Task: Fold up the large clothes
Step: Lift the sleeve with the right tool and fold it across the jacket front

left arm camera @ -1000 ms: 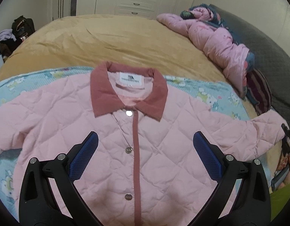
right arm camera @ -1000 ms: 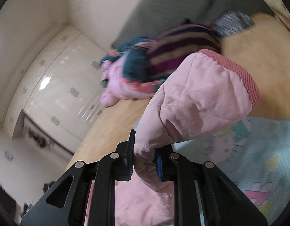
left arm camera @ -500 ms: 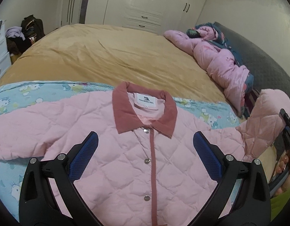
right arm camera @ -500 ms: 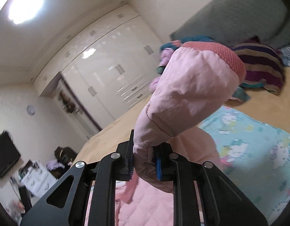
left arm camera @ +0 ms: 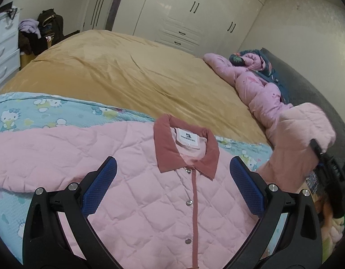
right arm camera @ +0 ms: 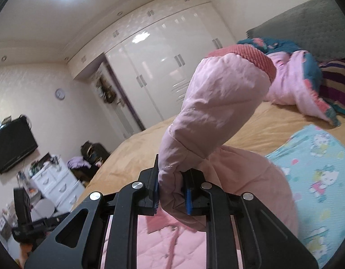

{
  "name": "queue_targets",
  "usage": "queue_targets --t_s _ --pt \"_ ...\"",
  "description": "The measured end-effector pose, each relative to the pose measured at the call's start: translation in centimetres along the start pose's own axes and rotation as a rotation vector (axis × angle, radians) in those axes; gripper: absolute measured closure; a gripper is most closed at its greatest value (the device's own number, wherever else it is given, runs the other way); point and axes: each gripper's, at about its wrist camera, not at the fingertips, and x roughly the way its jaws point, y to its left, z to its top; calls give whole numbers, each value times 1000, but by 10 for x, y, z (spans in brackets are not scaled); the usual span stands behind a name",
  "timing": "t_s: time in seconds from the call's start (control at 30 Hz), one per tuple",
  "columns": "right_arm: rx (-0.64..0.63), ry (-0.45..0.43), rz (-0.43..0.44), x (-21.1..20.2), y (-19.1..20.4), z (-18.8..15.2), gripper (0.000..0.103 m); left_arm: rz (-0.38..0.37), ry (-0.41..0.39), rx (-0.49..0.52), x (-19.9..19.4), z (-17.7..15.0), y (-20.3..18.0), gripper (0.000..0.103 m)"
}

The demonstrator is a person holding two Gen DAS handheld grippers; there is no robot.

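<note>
A pink quilted jacket [left arm camera: 150,201] with a dark-rose collar [left arm camera: 163,143] lies front up, snapped shut, on a blue cartoon-print blanket [left arm camera: 38,112]. My left gripper [left arm camera: 172,188] is open and empty, hovering over the jacket's chest just below the collar. My right gripper [right arm camera: 172,192] is shut on the jacket's right sleeve [right arm camera: 217,103] and holds it raised above the jacket body, cuff upward. The lifted sleeve also shows in the left wrist view [left arm camera: 300,139], at the right beside the jacket's shoulder. The left sleeve [left arm camera: 26,157] lies spread flat.
The tan bedspread [left arm camera: 127,71] stretches behind the blanket. A pile of pink and teal clothes [left arm camera: 257,80] lies by the grey headboard [left arm camera: 311,94]. White wardrobes [left arm camera: 183,11], a white dresser [left arm camera: 4,51] and a wall television [right arm camera: 11,143] surround the bed.
My right gripper has lifted the right sleeve off the bed and swung it up and inward toward the jacket body. My left gripper has drawn back, so the collar sits lower in view.
</note>
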Motion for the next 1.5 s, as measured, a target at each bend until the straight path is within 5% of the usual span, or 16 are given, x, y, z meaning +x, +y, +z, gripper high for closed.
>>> queue_targets --t_s 0.33,0.7,1.0,1.23,1.5 --pt "-106 148 29 75 60 -70 87 -24 17 -79 6 -6 39 8" --pt "-100 341 14 132 72 -157 85 -71 63 -132 32 -21 62 8" --pt "-131 500 84 143 90 -200 55 -169 116 -216 53 -32 65 8" --pt "-151 584 148 138 105 -215 25 -163 163 -237 68 -39 70 8" --pt "-118 589 181 95 87 -199 25 -128 245 -200 105 -55 76 10"
